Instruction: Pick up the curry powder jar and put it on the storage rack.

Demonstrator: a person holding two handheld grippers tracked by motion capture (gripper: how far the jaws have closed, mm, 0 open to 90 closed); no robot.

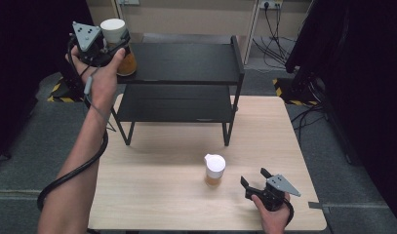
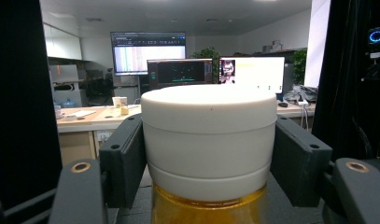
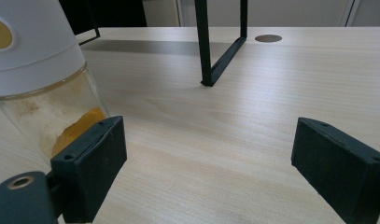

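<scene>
A jar (image 1: 127,62) with a white lid and amber contents is at the left end of the black rack's top shelf (image 1: 186,61). My left gripper (image 1: 119,41) is shut on it. In the left gripper view both pads press the white lid of this jar (image 2: 208,140). I cannot tell whether it rests on the shelf. A second jar (image 1: 215,170) with a white flip lid and orange powder stands on the wooden table (image 1: 157,195). My right gripper (image 1: 253,176) sits open just right of it. In the right gripper view that jar (image 3: 43,79) stands beyond the left jaw, outside the gap.
The black two-tier rack's lower shelf (image 1: 174,105) is bare, and its legs (image 3: 206,46) stand on the table's far half. Dark curtains hang at both sides. Cables and a power socket (image 1: 269,5) lie behind the table.
</scene>
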